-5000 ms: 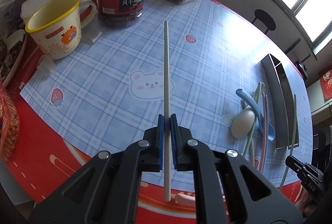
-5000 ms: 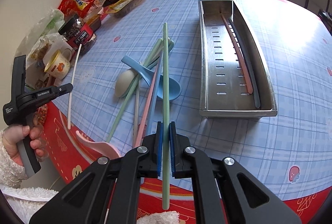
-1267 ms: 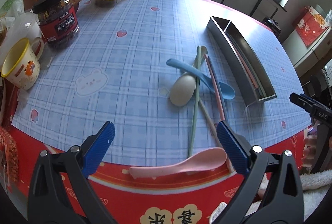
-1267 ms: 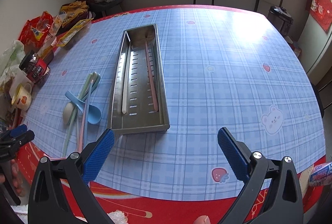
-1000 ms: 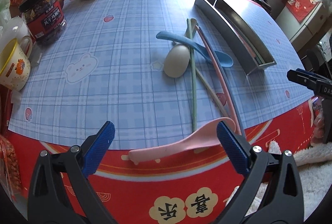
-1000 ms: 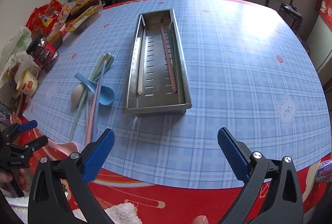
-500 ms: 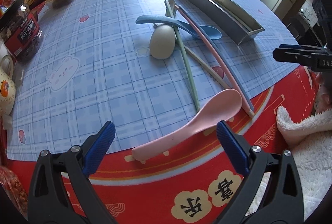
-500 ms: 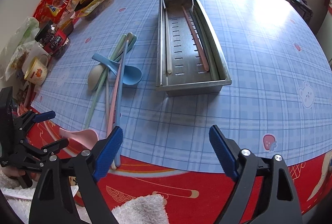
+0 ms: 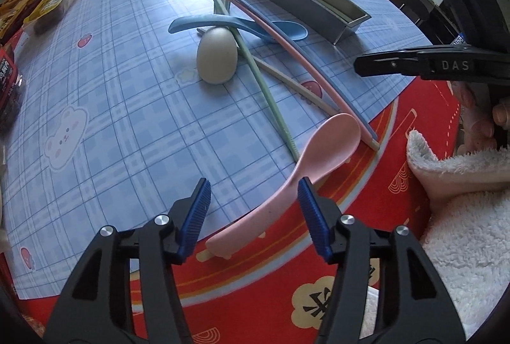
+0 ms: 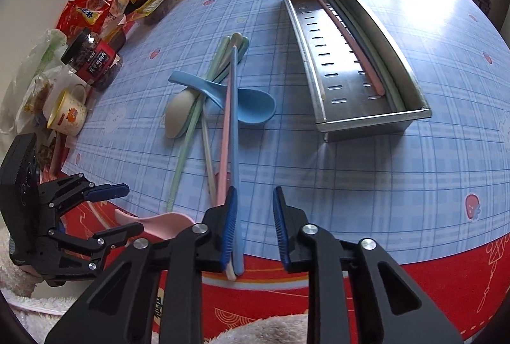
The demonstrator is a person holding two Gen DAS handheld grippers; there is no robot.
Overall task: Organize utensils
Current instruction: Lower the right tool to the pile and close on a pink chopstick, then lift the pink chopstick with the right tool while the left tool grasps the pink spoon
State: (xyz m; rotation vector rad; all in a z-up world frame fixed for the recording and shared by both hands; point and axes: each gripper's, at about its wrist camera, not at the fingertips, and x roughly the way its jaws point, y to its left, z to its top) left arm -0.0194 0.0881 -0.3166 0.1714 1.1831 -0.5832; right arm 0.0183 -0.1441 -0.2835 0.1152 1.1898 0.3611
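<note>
- The left gripper (image 9: pixel 253 211), held over the desk's near edge, is closing, with the handle of the flat pink plastic spoon (image 9: pixel 306 165) lying between its blue pads; the pads do not yet press on it. The spoon sits where the blue checked mat meets the red cloth. It is probably light and stiff, with a smooth, slippery handle. The straight mid-handle looks the best hold, since the bowl end would likely tip out.
- Further in, toward the middle of the desk (image 10: pixel 366 178), a beige plastic spoon (image 10: pixel 178 114) lies bowl-down with a light-blue plastic spoon (image 10: pixel 248 105) crossing it. Both are rounded, so their handles seem the only safe hold.
- Beside them a pale-green chopstick (image 10: pixel 188 140), a cream chopstick (image 10: pixel 207 152), a pink chopstick (image 10: pixel 225 133) and a blue chopstick (image 10: pixel 234 133) lie fanned and touching, their near ends at the desk's near edge. They are thin, rigid and likely to roll or scissor, so one should be pinched alone near its thick end.
- The right gripper (image 10: pixel 253 223) is closing at those near ends. The blue chopstick lies against its left pad, and I cannot tell whether it is clamped.
- Right of the pile stands the long perforated steel tray (image 10: pixel 373 124), with a pink chopstick and others already inside.
</note>
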